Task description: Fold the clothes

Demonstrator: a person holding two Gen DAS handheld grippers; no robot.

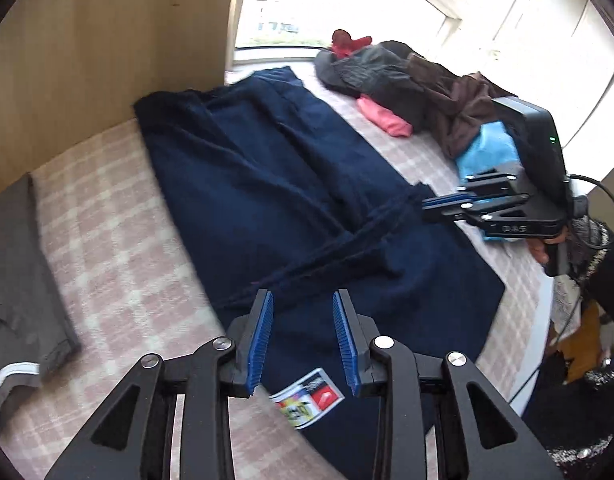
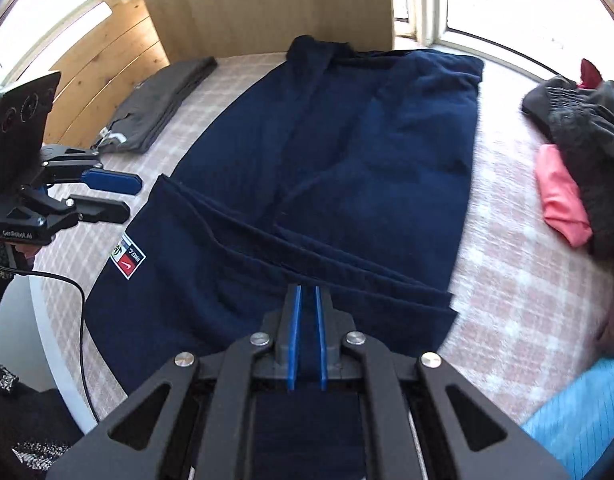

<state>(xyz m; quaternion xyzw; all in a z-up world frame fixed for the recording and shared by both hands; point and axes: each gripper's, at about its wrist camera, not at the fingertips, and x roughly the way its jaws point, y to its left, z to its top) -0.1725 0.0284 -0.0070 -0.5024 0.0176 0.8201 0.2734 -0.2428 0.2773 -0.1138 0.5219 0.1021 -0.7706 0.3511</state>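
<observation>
While navy garment [image 2: 347, 152] lies flat, left gripper [image 1: 303, 336] fingers spread, right gripper [image 2: 306, 316] pinching its hem

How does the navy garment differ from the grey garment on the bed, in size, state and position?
The navy garment is spread over the middle of the bed and covers much more of it; the grey garment lies as a narrow folded piece near the wooden panel. The navy garment shows a coloured label near one edge; the grey garment shows white trim at one end. The right gripper is above the navy garment; neither gripper touches the grey one. Both lie flat on the checked cover.
</observation>
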